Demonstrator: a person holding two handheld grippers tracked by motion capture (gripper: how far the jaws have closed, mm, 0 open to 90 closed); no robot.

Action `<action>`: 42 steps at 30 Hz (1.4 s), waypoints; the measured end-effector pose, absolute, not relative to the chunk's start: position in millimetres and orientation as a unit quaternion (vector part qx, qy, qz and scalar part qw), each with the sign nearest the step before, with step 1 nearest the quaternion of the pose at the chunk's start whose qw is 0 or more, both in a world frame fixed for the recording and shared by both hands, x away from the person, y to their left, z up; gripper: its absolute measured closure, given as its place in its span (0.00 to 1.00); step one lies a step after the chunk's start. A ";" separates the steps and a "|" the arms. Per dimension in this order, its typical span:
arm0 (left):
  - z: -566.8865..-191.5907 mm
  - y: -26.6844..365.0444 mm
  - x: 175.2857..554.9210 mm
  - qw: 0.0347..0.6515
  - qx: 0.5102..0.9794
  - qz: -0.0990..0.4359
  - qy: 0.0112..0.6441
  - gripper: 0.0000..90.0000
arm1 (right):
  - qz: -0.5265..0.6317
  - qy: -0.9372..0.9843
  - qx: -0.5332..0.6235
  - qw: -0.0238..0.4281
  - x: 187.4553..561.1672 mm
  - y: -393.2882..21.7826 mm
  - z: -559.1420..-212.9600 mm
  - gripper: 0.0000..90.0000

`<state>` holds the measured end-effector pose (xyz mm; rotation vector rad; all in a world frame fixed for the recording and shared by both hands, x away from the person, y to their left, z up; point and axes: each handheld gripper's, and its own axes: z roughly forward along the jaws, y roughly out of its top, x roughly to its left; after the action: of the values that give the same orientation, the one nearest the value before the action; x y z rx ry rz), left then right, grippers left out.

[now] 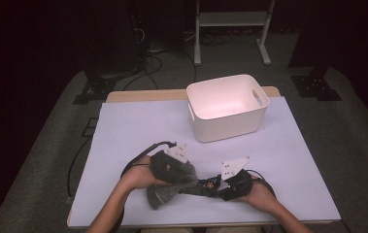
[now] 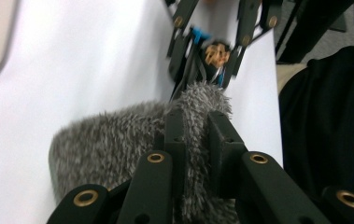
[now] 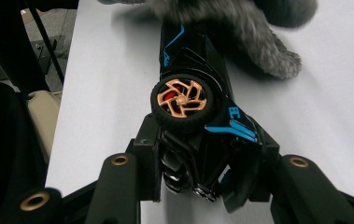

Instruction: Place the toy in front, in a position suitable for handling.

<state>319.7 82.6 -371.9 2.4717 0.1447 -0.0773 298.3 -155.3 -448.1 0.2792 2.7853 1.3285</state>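
A person sits at a table covered with a pale lilac-white sheet (image 1: 133, 131), forearms reaching in from the near edge, each hand holding a black 2-jaw gripper. The left gripper (image 2: 197, 135) sits at the near centre-left of the table and has its jaws pinched nearly together on a fold of a grey fuzzy fabric pouch (image 1: 167, 187); in the left gripper view the 2 black pads press into the shaggy pile from either side, with the rest of the pouch bulging out to the left and resting on the sheet. The right gripper (image 3: 200, 161) lies just to the right of it, near the front edge, its jaws about half open and clamped on the sides of a black toy car with blue trim and copper-orange spoked wheels (image 3: 198, 93). In the right gripper view the car lies on its side between the jaws, 1 wheel facing up, and its far end disappears under the grey pouch. From the high view the car (image 1: 208, 185) bridges the short gap between the 2 grippers, with its left end tucked into the fuzzy fabric. A white rectangular plastic bin with a cut-out handle (image 1: 227, 109) stands upright farther back on the table, well apart from both hands, right of centre.
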 end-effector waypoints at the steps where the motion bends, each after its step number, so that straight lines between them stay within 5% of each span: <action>1: -373.2 77.5 320.0 0.324 0.944 -0.032 0.052 0.89 | 0.428 0.899 0.090 0.022 298.1 -155.3 -448.0 0.63; 26: -381.3 161.9 324.0 0.321 0.936 -0.009 0.143 0.90 | 0.429 0.899 0.087 0.023 298.7 -155.5 -448.4 0.63; 33: -368.3 136.4 320.7 0.340 0.934 -0.012 0.106 0.90 | 0.430 0.898 0.088 0.022 298.6 -155.6 -448.7 0.63; 42: -370.2 51.0 318.7 0.319 0.947 -0.033 0.032 0.90 | 0.432 0.897 0.091 0.021 297.7 -155.8 -449.3 0.63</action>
<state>318.7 51.0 -370.2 2.4892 0.0840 -0.0878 297.7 -155.8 -449.3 0.2807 2.7803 1.3396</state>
